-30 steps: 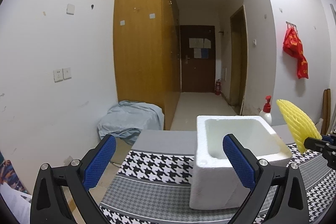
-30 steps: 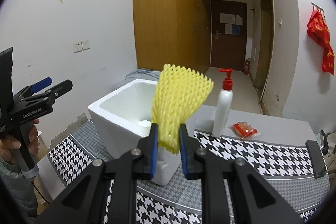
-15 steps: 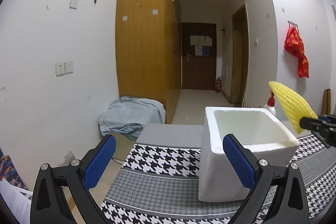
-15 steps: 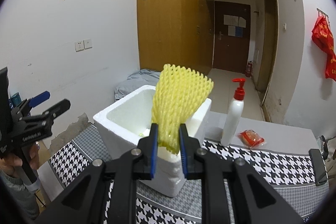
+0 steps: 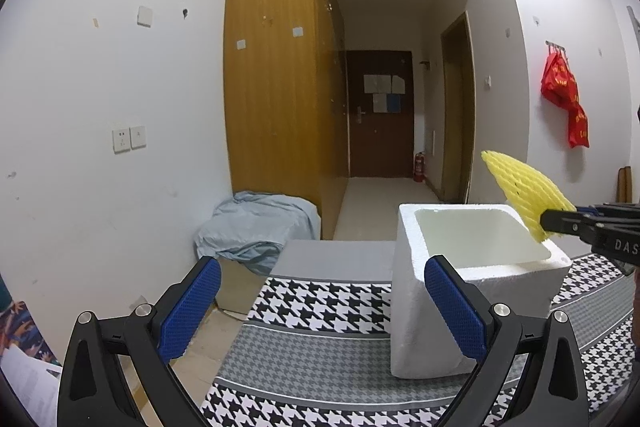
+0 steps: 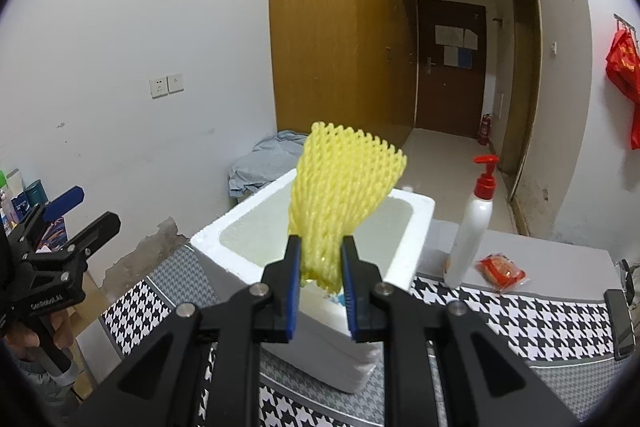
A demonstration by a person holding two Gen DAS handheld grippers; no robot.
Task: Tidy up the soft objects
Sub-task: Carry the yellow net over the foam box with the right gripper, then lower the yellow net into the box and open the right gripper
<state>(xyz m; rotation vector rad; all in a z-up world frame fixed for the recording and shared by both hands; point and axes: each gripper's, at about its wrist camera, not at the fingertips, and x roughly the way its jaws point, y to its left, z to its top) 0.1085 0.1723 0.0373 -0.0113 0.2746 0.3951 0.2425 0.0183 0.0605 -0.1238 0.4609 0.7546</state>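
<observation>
My right gripper (image 6: 320, 281) pinches a yellow foam net sleeve (image 6: 344, 195), fanned and honeycombed, at frame centre above the white foam box (image 6: 404, 267). My left gripper (image 5: 320, 307) hangs spread and empty at lower frame.

We look from the left wrist along its fingers, nearly level, close to the white foam box (image 5: 412, 307) from its left side. From the right wrist we face down over the same box (image 6: 224, 239) — both views share it and the hallway door (image 5: 380, 115) beyond.
</observation>
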